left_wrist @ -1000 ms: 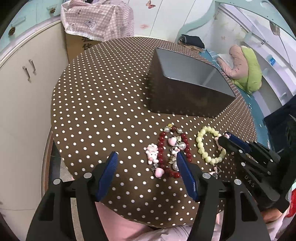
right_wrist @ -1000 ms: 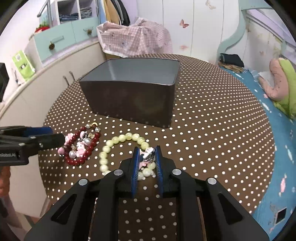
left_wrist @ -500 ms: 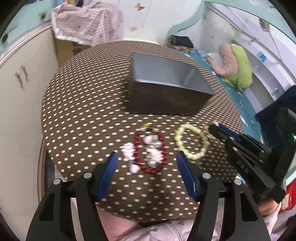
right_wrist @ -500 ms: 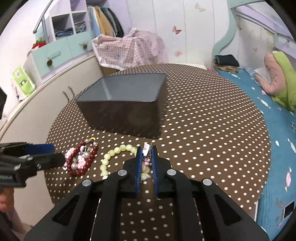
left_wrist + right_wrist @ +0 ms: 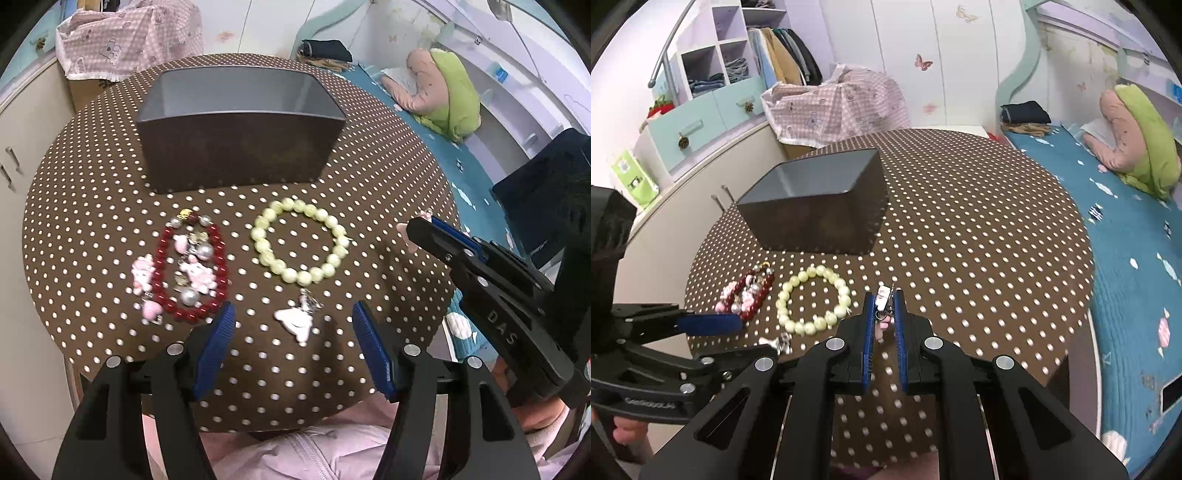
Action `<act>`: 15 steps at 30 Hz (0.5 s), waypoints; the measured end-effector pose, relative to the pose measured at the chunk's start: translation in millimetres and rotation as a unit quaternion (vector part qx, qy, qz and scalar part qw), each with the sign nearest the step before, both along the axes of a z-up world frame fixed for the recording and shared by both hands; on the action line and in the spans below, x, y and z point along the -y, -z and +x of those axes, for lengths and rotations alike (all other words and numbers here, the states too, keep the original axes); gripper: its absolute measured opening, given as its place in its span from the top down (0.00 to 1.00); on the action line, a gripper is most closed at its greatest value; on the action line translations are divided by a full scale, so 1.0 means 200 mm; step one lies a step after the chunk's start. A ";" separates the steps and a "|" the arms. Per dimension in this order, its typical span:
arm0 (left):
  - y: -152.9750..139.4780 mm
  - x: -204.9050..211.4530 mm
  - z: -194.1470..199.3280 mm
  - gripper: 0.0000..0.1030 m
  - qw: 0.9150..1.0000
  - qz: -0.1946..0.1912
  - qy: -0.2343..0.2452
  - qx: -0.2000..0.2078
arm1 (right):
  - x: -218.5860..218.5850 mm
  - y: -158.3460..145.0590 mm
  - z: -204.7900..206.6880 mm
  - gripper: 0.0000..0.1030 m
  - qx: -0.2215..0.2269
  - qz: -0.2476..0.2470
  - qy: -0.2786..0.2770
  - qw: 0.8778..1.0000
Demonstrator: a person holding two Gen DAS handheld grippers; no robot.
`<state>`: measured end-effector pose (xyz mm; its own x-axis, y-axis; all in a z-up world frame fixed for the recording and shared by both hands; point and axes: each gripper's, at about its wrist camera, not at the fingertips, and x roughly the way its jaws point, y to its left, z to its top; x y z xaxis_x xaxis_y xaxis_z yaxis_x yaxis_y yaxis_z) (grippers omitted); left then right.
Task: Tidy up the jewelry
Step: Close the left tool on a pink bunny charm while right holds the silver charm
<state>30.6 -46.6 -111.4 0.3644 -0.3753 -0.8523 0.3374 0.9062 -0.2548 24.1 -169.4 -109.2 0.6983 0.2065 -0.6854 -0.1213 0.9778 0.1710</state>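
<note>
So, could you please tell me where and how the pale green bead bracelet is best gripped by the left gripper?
Probably from straight above, pinching one short stretch of the pale green bead bracelet nearest the left gripper. It lies flat as an open ring on the polka-dot tablecloth, so one finger can drop inside the loop and one outside.

Glossy bead bracelet (image 5: 300, 240) — dotted cloth (image 5: 369, 155)

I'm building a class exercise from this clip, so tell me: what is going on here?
A person with a claw in each hand is sorting jewelry on a dotted table. The right claw is shut on a small pink-and-white charm, held above the table. The left claw, whose jaws have just been closing a little, is open around a white charm that lies on the cloth. A pale green bead bracelet and a red bead bracelet lie before the dark box.
</note>
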 end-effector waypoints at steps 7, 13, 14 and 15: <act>0.03 0.05 0.00 0.83 0.999 0.036 0.002 0.002 | 0.06 0.04 -0.05 0.89 -0.004 0.019 0.012 1.000; 0.03 0.07 -0.02 0.94 0.999 0.035 0.004 0.002 | 0.08 0.05 -0.05 0.89 -0.004 0.026 0.013 1.000; 0.02 0.06 -0.02 0.94 0.999 0.033 0.004 0.002 | 0.08 0.05 -0.05 0.89 -0.003 0.027 0.012 1.000; 0.02 0.06 -0.02 0.94 1.000 0.031 0.003 0.003 | 0.08 0.04 -0.05 0.89 -0.002 0.028 0.011 1.000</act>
